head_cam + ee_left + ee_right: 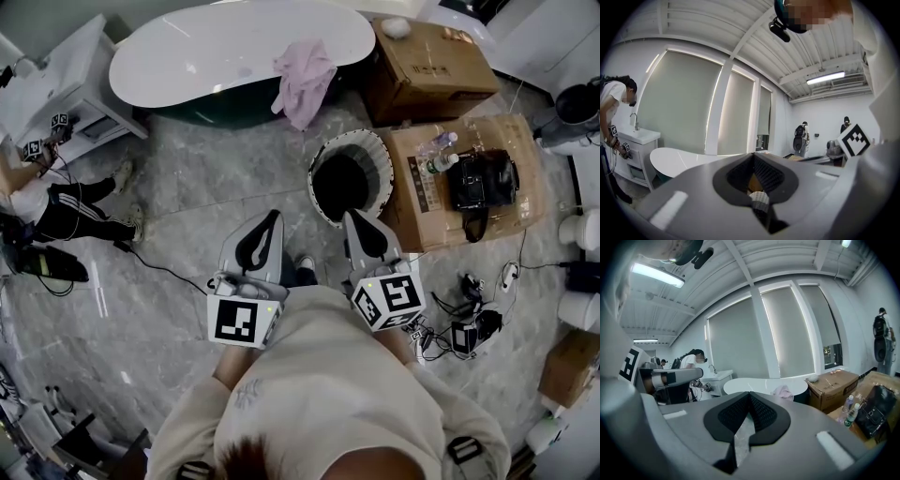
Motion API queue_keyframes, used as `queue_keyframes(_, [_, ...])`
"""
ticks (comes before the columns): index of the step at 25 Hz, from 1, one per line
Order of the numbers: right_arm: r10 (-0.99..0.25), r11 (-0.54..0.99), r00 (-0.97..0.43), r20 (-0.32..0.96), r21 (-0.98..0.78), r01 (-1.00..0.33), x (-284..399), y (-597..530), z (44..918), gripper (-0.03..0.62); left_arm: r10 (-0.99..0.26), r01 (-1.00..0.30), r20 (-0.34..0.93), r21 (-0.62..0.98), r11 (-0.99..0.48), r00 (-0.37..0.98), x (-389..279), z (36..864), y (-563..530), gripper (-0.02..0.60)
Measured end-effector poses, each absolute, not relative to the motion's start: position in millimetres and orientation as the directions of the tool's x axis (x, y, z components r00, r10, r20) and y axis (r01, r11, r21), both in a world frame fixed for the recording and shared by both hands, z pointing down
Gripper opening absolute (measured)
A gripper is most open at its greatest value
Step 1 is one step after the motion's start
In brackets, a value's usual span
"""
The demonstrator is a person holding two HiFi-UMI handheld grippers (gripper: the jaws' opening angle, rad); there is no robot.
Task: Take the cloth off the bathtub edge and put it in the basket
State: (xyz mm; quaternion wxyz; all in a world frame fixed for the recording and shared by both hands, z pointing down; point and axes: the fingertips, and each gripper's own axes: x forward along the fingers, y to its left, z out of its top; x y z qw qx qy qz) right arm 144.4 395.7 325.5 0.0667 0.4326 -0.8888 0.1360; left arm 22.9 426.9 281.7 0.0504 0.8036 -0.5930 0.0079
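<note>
The pink cloth (305,80) hangs over the tub (187,56) edge, at its right end, untouched. The basket (373,150) stands on the floor between the tub and the two grippers; its inside is dark. Just right of it a box (441,220) carries two bottles (436,155) and a black bag (483,180). A second box (431,61) sits beside the tub's right end, near the cloth. Cables (469,319) lie on the floor at the right. A person (66,211) stands at the far left by a sink unit (70,89). The left gripper (272,217) and right gripper (354,217) hang side by side short of the basket, well apart from the cloth, each with jaws closed tip to tip on nothing.
</note>
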Motion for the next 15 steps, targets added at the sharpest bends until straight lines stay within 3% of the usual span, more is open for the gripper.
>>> queue_keyframes(8, [-0.759, 0.575, -0.606, 0.238, -0.191, -0.796, 117, 360, 322, 0.000, -0.937, -0.940, 0.086, 0.093, -0.330, 0.337, -3, 285, 386, 0.049])
queue_keyframes(15, [-0.733, 0.630, -0.673, 0.101, -0.274, -0.727, 65, 322, 285, 0.002, -0.912, -0.912, 0.080, 0.121, -0.391, 0.402, -33, 272, 345, 0.049])
